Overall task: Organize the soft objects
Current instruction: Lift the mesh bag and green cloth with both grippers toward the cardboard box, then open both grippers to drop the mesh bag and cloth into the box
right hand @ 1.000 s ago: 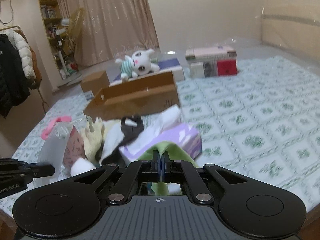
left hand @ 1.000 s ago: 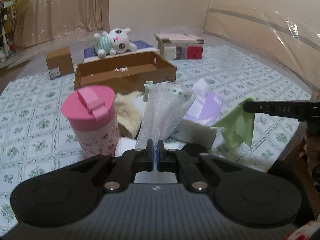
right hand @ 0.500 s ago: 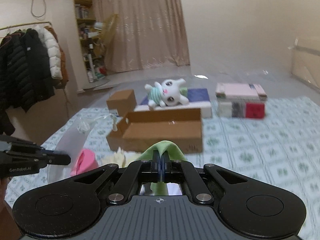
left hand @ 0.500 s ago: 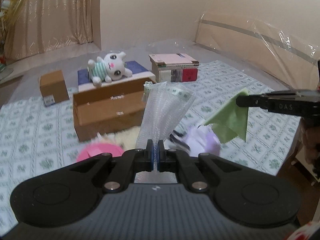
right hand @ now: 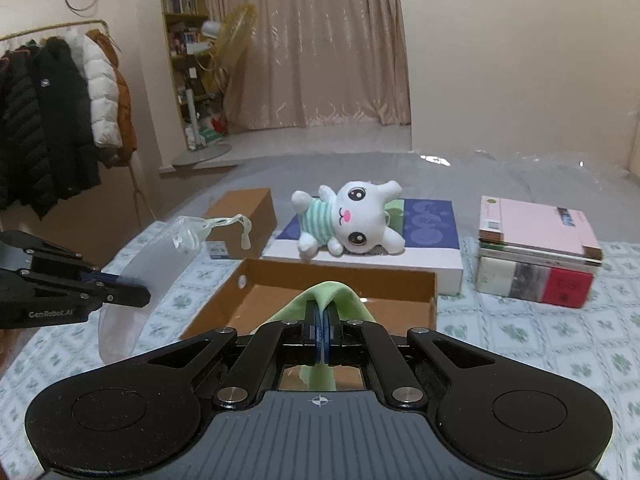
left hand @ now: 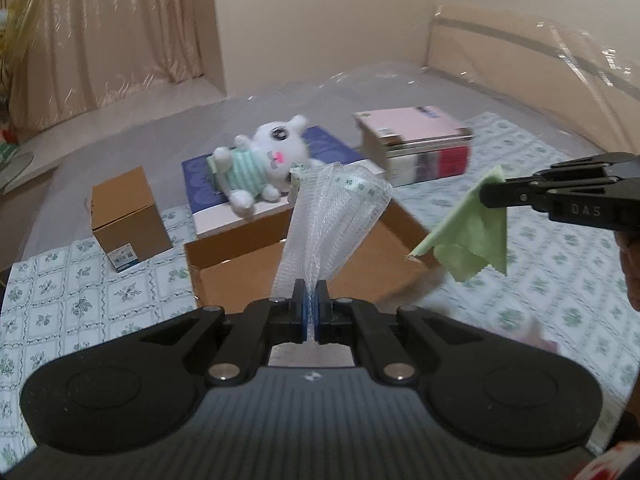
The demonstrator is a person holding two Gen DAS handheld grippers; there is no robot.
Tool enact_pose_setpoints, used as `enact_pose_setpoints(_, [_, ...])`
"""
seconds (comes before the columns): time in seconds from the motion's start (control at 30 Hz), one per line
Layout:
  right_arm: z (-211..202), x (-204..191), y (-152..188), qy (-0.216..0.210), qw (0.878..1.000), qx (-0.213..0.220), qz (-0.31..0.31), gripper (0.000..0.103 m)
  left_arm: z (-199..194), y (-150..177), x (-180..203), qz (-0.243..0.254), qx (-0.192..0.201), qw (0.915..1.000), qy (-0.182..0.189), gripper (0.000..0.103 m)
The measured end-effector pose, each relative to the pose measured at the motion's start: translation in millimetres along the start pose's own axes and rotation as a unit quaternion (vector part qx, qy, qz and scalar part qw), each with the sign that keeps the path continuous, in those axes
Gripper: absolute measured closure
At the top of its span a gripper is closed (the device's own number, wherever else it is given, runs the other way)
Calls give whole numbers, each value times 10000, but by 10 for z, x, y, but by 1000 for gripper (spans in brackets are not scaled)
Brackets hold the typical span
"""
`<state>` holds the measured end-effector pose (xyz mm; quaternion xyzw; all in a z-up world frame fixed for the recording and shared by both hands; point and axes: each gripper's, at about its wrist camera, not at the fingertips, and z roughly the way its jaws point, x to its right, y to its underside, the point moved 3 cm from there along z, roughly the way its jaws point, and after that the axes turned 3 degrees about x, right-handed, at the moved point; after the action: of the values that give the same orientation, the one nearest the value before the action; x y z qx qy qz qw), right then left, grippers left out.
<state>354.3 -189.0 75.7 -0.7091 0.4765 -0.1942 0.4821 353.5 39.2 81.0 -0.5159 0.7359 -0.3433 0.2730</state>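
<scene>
My left gripper (left hand: 310, 294) is shut on a white mesh drawstring bag (left hand: 334, 216) and holds it in the air over the near edge of an open, shallow cardboard box (left hand: 240, 256). The bag also shows in the right wrist view (right hand: 160, 256), left of the box (right hand: 256, 304). My right gripper (right hand: 321, 312) is shut on a green cloth (right hand: 332, 294) above the box's front; in the left wrist view the cloth (left hand: 472, 232) hangs from the right gripper (left hand: 486, 196) over the box's right end.
A white plush bunny (right hand: 352, 220) lies on a blue and white flat box (right hand: 424, 236) behind the cardboard box. A small brown carton (right hand: 240, 216) stands at the left, a stack of books (right hand: 536, 248) at the right. Coats (right hand: 52, 128) hang at far left.
Both grippers have risen and moved forward with the mesh bag and green cloth, from over the pile with the pink cup to above the cardboard box. The pile has dropped out of view.
</scene>
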Motion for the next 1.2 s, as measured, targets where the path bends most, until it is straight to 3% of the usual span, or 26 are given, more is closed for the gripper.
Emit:
enact_pose_setpoints(0.23, [838, 206, 13, 102, 9993, -372, -4, 102, 748, -6, -376, -220, -454, 9986, -139, 101])
enact_pose_setpoints(0.47, [1309, 339, 129, 150, 9980, -602, 145, 101, 1296, 63, -520, -312, -783, 9963, -184, 98])
enact_pose_setpoints(0.53, [1396, 366, 157, 155, 9977, -630, 205, 101, 1398, 93, -515, -262, -827, 9960, -217, 91])
enact_pose_setpoints(0.57, [1442, 382, 171, 144, 9975, -648, 223, 101, 1440, 101, -518, -262, -841, 9959, -221, 78])
enact_pose_setpoints(0.63, [1499, 402, 196, 132, 9974, -664, 257, 101, 1492, 114, -532, -321, -868, 9954, -255, 64])
enact_pose_setpoints(0.67, [1526, 421, 211, 125, 9972, -672, 291, 100, 1499, 116, -536, -337, -856, 9954, -258, 64])
enact_pose_setpoints(0.7, [1538, 425, 221, 103, 9971, -681, 327, 96, 1502, 115, -537, -355, -844, 9955, -262, 64])
enact_pose_setpoints(0.77, [1537, 443, 239, 44, 9968, -672, 421, 72, 1481, 109, -555, -401, -813, 9955, -263, 63])
enact_pose_setpoints(0.8, [1517, 440, 240, 40, 9970, -630, 448, 48, 1451, 110, -566, -423, -784, 9957, -265, 63])
enact_pose_setpoints(0.83, [1485, 443, 239, 41, 9974, -553, 470, 35, 1416, 108, -575, -445, -755, 9958, -267, 62])
enact_pose_setpoints(1.0, [1212, 426, 166, 59, 9976, -387, 577, 35, 1076, 84, -565, -578, -538, 9965, -291, 62])
enact_pose_setpoints(1.2, [442, 197, 92, 117, 9990, -75, 414, 35, 306, 51, -345, -776, 37, 9967, -245, 56])
